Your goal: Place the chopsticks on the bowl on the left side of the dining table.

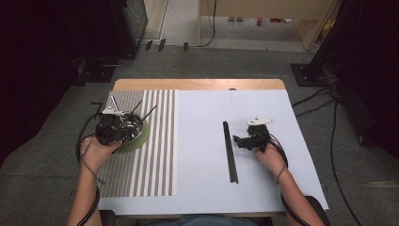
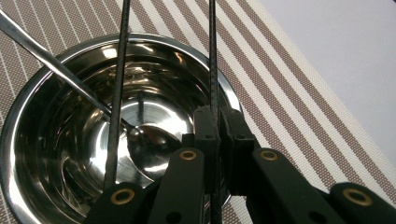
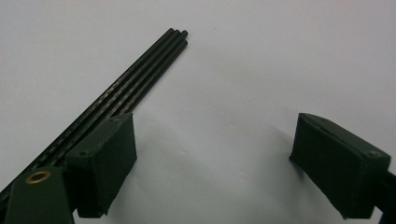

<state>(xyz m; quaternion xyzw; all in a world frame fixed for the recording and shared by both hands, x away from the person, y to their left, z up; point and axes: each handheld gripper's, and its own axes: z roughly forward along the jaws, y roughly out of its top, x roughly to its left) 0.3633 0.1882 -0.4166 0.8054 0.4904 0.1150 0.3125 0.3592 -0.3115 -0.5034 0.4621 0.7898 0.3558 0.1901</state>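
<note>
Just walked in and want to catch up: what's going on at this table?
A person is working with a handheld gripper in each hand. The left gripper is shut on a thin black stick over a shiny metal bowl on the striped mat; another stick and a spoon already lean in the bowl. The right gripper is open on the white table, beside a bundle of black sticks lying flat there, not gripping them.
</note>
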